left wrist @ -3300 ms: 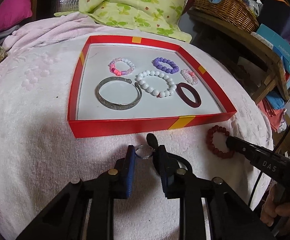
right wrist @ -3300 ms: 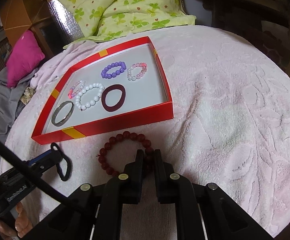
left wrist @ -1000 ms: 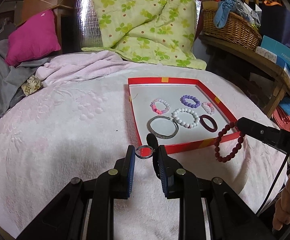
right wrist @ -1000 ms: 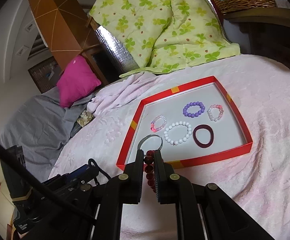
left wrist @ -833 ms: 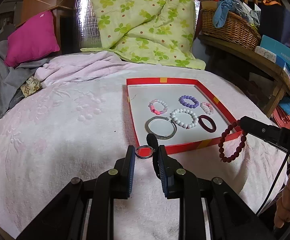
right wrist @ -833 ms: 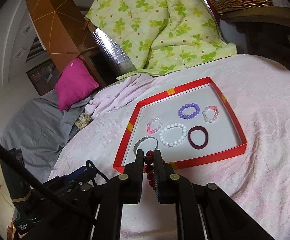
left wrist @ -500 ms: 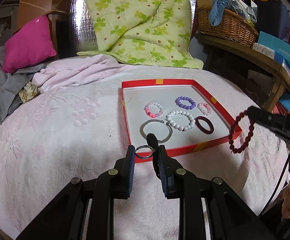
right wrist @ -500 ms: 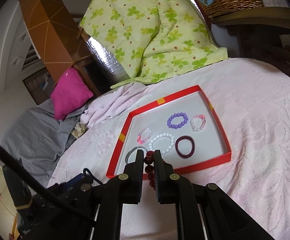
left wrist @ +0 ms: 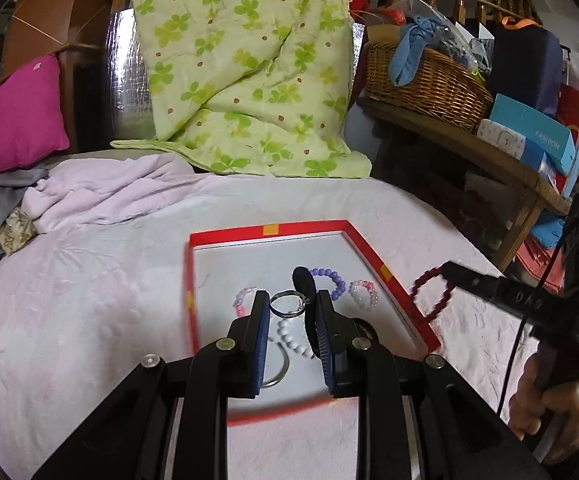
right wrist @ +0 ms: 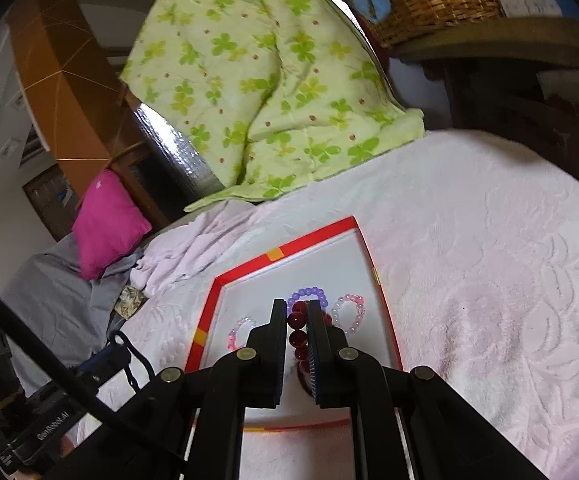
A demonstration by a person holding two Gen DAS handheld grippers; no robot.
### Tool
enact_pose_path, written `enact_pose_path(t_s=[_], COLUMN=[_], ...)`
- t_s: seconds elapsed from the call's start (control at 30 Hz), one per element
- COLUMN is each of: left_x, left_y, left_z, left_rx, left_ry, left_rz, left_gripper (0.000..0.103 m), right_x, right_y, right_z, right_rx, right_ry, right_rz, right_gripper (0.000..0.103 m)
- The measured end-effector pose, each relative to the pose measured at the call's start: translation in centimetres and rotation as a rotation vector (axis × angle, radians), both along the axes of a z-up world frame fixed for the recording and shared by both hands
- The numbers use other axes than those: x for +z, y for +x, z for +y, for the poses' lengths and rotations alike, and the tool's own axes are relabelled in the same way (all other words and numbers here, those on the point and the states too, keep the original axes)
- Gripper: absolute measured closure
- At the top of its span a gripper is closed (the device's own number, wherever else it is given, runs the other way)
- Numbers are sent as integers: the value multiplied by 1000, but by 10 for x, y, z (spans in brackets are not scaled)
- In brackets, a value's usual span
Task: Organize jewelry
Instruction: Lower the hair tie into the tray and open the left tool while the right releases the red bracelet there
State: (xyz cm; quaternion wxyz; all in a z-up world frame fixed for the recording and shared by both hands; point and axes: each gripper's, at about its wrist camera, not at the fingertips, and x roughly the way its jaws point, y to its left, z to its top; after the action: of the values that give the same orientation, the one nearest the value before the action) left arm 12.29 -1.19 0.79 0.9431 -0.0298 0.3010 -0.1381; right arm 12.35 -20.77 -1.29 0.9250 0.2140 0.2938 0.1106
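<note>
A red tray with a white floor lies on the pink bedspread and holds several bracelets: purple beads, pink-white beads, white pearls and a silver bangle. My left gripper is shut on a black cord with a small silver ring, held above the tray. My right gripper is shut on a dark red bead bracelet above the tray; the bracelet also shows in the left wrist view at the tray's right rim.
A green flowered quilt and a magenta pillow lie behind the bed. A wooden shelf with a wicker basket and boxes stands to the right. The pink bedspread surrounds the tray.
Both grippers have moved forward from the tray's near side to above it, each still holding its piece. The red bead bracelet was lifted off the bedspread.
</note>
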Motion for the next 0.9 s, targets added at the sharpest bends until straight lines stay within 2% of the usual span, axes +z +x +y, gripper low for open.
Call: enact_pose_path(t_s=[0.1,0.2,0.3,0.63,0.9], left_x=[-26,-42,-47,-70,-80], left_y=[8,19,23,32,34], left_z=[-9,-11,-12,-28,-34], left_rx=[-12,-16,-17,-52,-72], left_ry=[28,24,33,78,83], left_rz=[46,102,110,163,192], left_gripper=[79,79,79,79,79], right_x=[-9,-9,-9,-27,-37], right_y=[6,6,6,19,25], right_z=[3,6,9,10,7], right_rx=[10,19,25,3,-18], right_ry=[11,7,-13,-52,-69], right_rz=[42,44,45,133,168], right_gripper=[92,92,92,92,92])
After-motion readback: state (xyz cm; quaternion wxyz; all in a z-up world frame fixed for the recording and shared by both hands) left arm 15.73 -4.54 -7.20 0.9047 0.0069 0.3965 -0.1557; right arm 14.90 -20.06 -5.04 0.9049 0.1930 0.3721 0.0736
